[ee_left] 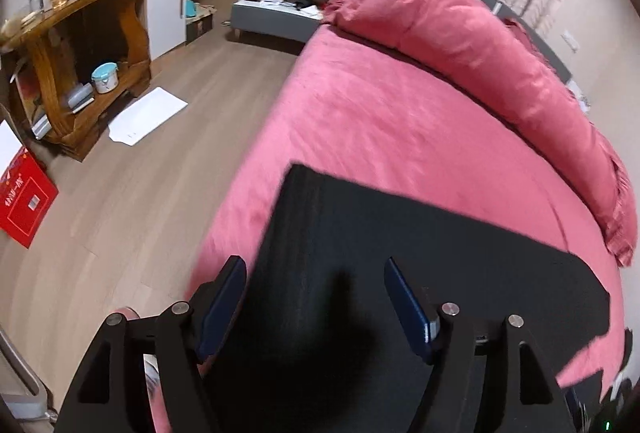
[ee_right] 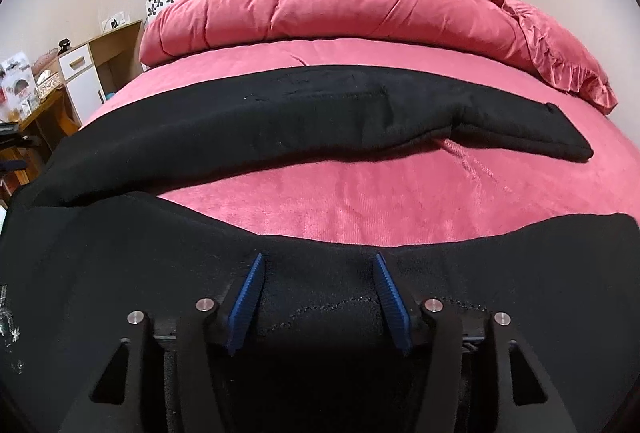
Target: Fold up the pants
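Black pants (ee_right: pixel 320 113) lie across a pink bed (ee_right: pixel 360 201). One long part stretches from left to right, and a second part (ee_right: pixel 120 257) lies nearer, under my right gripper. My right gripper (ee_right: pixel 319 261) hovers low over this near part with its blue pads (ee_right: pixel 248 297) apart. A stitched fold of black cloth bulges between them, and the pads do not press on it. In the left wrist view the pants (ee_left: pixel 420 241) form a flat dark panel near the bed's left edge. My left gripper (ee_left: pixel 315 269) stands wide open just above that panel with nothing gripped.
A rolled pink duvet (ee_right: pixel 320 9) lies along the headboard. Left of the bed is wooden floor (ee_left: pixel 120 201) with a white sheet (ee_left: pixel 148 115), a red box (ee_left: pixel 24 201), a wooden shelf unit (ee_left: pixel 84 45) and a nightstand (ee_left: pixel 280 5).
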`<state>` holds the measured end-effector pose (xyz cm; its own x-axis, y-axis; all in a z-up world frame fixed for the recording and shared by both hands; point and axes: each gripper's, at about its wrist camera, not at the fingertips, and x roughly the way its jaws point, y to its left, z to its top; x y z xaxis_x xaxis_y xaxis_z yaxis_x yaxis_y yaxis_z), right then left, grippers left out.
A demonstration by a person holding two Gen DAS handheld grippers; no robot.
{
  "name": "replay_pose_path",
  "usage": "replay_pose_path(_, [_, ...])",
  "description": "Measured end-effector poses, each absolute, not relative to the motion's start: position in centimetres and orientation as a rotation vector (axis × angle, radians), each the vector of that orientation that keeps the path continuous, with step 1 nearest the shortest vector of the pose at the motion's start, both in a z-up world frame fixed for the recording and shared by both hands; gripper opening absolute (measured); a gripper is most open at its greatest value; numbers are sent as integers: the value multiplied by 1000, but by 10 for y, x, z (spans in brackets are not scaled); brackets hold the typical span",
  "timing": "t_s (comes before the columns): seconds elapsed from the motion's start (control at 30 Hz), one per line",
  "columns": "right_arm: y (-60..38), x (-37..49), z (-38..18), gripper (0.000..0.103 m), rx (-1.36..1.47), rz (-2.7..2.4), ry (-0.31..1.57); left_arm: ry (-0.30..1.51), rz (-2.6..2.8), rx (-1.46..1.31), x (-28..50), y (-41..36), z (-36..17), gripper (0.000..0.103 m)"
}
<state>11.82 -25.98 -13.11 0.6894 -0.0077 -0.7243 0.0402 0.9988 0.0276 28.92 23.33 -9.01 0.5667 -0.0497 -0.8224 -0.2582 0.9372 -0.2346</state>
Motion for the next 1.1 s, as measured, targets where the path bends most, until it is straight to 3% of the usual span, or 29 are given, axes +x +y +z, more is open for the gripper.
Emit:
replay_pose_path(0.4, [-257, 117, -133, 65, 39, -14, 820, 1036, 50, -387, 369, 245, -130, 70])
replay_pose_path(0.47, [-257, 117, -134, 65, 37, -15, 821, 1049, 68, -356, 370, 242, -138, 61])
replay_pose_path(0.53, [-257, 117, -134, 65, 35, -16, 821, 1017, 65, -329, 367, 238, -136, 35])
replay_pose_path(0.63, [-256, 117, -134, 65, 31, -18, 822, 1000, 32, -335, 361, 236, -129, 15])
replay_pose_path(0.8, [-256, 117, -134, 65, 29, -18, 823, 895, 12, -263, 330, 222, -96, 12])
replay_pose_path(1.1, [-256, 117, -134, 65, 29, -16, 824, 723, -102, -389, 224, 211, -39, 12])
